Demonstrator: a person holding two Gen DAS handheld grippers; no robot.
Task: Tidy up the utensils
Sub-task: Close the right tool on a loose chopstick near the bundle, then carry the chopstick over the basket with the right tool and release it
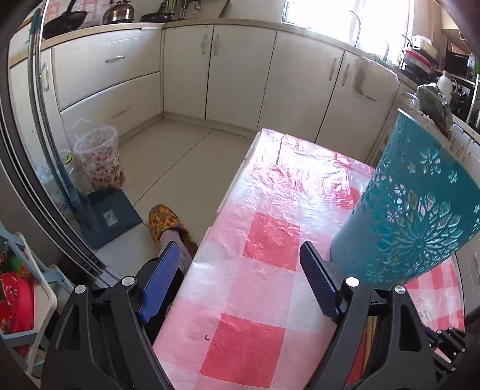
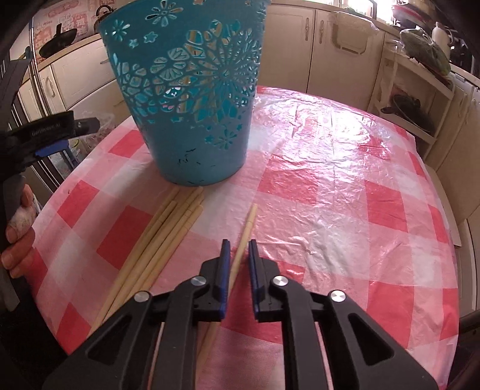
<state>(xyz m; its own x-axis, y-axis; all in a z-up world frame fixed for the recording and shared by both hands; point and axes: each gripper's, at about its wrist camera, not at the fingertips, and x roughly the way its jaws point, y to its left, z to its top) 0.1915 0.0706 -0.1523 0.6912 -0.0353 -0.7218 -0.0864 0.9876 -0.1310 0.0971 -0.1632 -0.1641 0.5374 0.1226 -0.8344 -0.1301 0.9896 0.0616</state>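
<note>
- Right gripper (image 2: 238, 243), nearest the camera and on the near side of the teal perforated basket (image 2: 192, 90); its jaws are drawn narrow and closed about a single chopstick (image 2: 247, 228), which runs between the pads and points towards the basket
- That single chopstick lies on the red-and-white checked tablecloth (image 2: 330, 195), its far tip short of the basket's base and not touching it
- Bundle of pale chopsticks (image 2: 168, 234), flat on the cloth just left of the single one; their far ends reach the foot of the basket, touching it or nearly so
- The basket stands upright on the cloth; pale shapes show through its cut-out flowers, too unclear to name
- Left gripper (image 1: 240, 246), left of the basket and over the table's edge; its jaws stand wide with nothing between them; a hand (image 2: 18, 237) holds its grip
- Patterned slipper (image 1: 165, 222) and a dark dustpan (image 1: 111, 219) on the floor, left of and below the basket
- Cream cupboards (image 1: 210, 75) beyond the basket; on the counter above them a frying pan (image 1: 64, 19) and a kettle (image 1: 118, 12)
</note>
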